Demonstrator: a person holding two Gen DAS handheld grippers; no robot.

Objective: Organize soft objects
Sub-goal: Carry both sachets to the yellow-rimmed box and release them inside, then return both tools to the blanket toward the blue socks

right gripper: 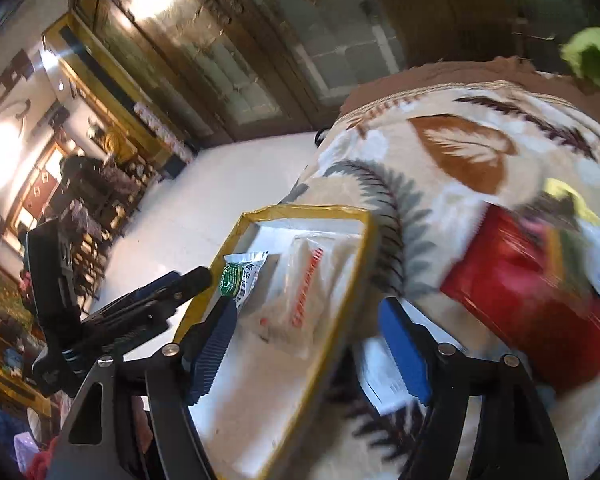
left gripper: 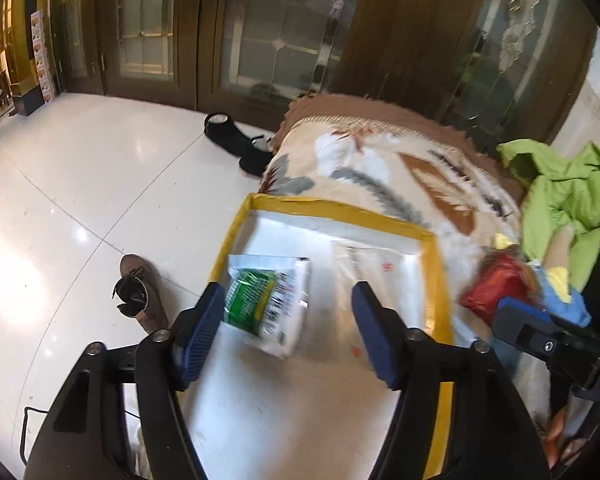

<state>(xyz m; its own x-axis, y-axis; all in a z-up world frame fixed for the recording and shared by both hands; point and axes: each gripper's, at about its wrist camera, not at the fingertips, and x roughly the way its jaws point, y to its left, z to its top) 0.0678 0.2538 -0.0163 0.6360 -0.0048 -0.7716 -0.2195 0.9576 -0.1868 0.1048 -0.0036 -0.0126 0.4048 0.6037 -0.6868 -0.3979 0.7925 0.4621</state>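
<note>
Your left gripper gapes wide, empty; the green-white packet lies between its jaws in the yellow-rimmed box. Your right gripper is spread too, holding nothing; the red pouch, long axis slanting, lies just right of its jaws, nearer this hand.

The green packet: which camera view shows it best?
The left wrist view: the green packet lies almost whole in the tray. The right wrist view shows only its end, partly behind a pad.

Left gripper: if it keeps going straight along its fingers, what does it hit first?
Most likely the green-and-white packet lying in the yellow-rimmed tray. The left gripper is open, with the packet just ahead, nearer its left finger. Depth is unclear, so it could pass above and meet the tray floor instead.
</note>
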